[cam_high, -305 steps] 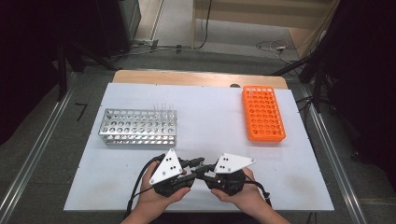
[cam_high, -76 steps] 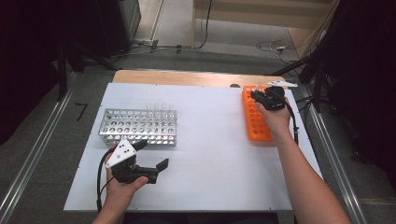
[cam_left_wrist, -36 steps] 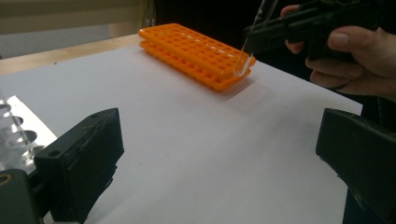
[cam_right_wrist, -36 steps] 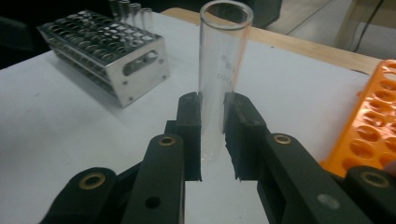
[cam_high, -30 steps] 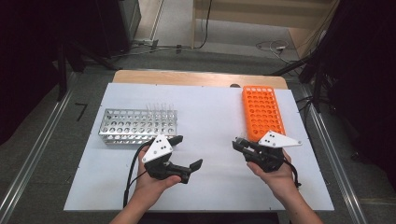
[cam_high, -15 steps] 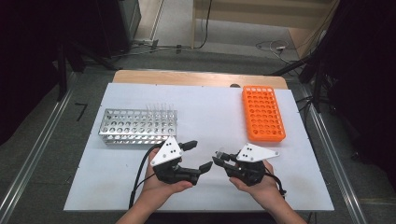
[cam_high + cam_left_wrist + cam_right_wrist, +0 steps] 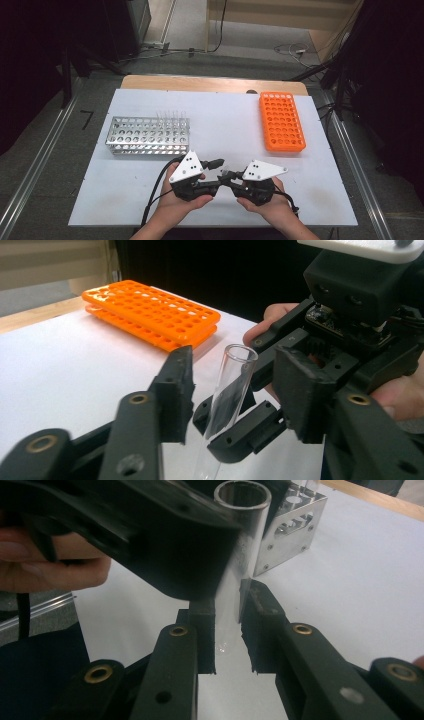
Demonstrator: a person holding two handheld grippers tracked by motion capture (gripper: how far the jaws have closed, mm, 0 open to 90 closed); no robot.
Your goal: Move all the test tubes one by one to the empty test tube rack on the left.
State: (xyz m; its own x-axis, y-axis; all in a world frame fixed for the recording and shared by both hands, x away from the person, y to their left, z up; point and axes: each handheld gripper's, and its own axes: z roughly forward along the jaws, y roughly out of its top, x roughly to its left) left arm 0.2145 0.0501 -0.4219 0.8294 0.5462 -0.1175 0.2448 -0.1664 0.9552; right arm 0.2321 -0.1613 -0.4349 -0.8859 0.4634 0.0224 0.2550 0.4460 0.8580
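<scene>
A perforated silver metal rack point(image 7: 148, 135) stands on the white table top point(image 7: 225, 125), holding a few clear tubes point(image 7: 170, 117) at its far right end. Well to the right of that rack lies an orange plastic tube rack point(image 7: 281, 121), its holes empty. Beyond the metal rack, cables point(image 7: 287, 49) trail across the grey floor.

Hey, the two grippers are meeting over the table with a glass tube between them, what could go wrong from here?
1. The right gripper pinches the clear test tube low down, so it may tip or slip.
2. The left gripper stands open around the tube; if the right lets go before it closes, the tube could drop onto the white table.
3. The black jaws crowd together; a bump might crack the glass.
</scene>
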